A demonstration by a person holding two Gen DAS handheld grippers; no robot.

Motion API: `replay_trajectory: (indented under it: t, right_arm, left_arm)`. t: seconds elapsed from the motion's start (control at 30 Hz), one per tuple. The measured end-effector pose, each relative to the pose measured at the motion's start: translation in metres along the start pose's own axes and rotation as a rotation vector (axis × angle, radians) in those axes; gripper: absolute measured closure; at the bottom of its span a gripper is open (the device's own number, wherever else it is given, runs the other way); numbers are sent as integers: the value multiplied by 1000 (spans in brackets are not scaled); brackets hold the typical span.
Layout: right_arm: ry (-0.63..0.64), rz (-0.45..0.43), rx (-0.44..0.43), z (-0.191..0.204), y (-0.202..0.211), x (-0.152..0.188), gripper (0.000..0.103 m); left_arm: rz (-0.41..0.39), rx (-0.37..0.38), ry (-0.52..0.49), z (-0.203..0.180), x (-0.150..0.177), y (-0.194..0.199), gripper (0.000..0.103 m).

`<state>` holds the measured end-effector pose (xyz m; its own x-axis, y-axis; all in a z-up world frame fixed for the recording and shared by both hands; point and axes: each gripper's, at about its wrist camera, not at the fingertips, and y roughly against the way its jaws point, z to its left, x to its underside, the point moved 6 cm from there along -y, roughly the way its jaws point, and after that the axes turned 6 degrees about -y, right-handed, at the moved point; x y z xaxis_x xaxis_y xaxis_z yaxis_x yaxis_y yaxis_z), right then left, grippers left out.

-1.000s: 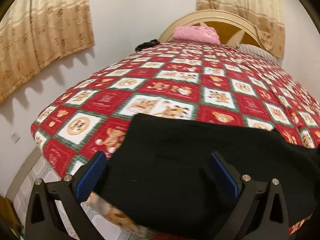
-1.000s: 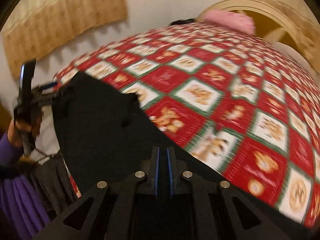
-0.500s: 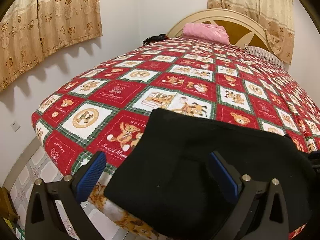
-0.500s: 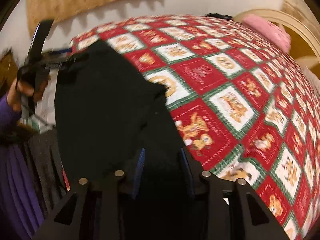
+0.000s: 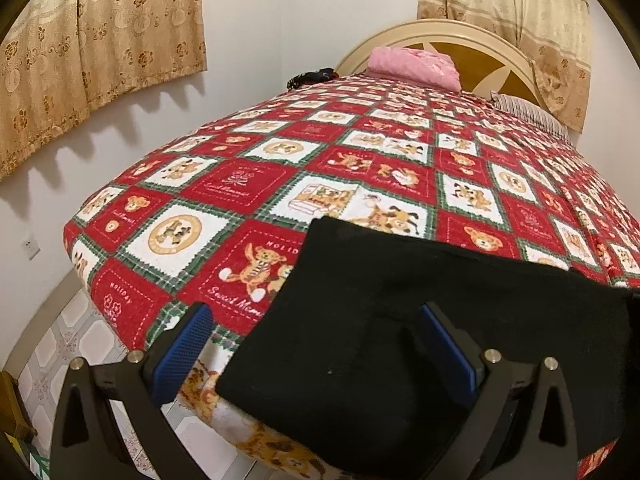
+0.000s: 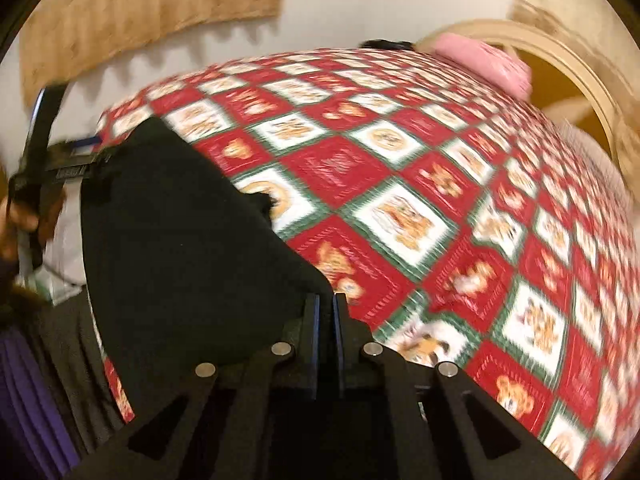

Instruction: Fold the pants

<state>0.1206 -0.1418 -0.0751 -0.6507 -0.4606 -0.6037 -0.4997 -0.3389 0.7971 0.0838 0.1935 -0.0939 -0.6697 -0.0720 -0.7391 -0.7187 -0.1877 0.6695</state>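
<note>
Bed (image 5: 360, 148): open quilt beyond black pants (image 5: 400, 320); pink pillow (image 5: 414, 62) and headboard (image 5: 472, 46) block far end.

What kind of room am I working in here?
Almost certainly a bedroom: the black pants lie on a bed covered with a red teddy-bear quilt, a pink pillow rests against the arched headboard, and floral curtains hang on the wall.

Matt black cloth pants (image 5: 400, 320), printed fuzzy cloth bedspread (image 5: 360, 160), glossy wooden headboard (image 5: 472, 40)
</note>
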Motion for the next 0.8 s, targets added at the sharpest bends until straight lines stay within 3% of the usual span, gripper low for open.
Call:
replay_trajectory:
  t: [0.1, 0.2, 0.27, 0.37, 0.43, 0.5, 0.53, 0.7, 0.8]
  right_arm:
    - [6, 33, -7, 4, -17, 14, 96]
    - [27, -4, 26, 7, -21, 15, 93]
    - [0, -2, -7, 4, -13, 9, 92]
    - [-129, -127, -49, -10, 26, -6, 92]
    - [-203, -206, -6, -25, 56, -6, 91]
    - [-254, -231, 55, -36, 72, 2, 91]
    - [-293, -226, 82, -42, 79, 11, 92]
    - [-345, -158, 54, -33, 72, 47, 92]
    - [-323, -66, 138, -32, 43, 56, 91]
  left_arm:
    - [8, -3, -14, -4, 1, -4, 0]
    - [46, -23, -32, -7, 6, -13, 0]
    - [51, -19, -30, -6, 8, -14, 0]
    - [44, -23, -23, -2, 7, -11, 0]
    - [32, -29, -19, 1, 5, -8, 0]
    - [18, -29, -18, 1, 2, -5, 0]
    - [10, -29, -22, 0, 0, -3, 0]
    - [-32, 25, -84, -24, -8, 7, 0]
    - [-55, 35, -153, -45, -14, 7, 0]
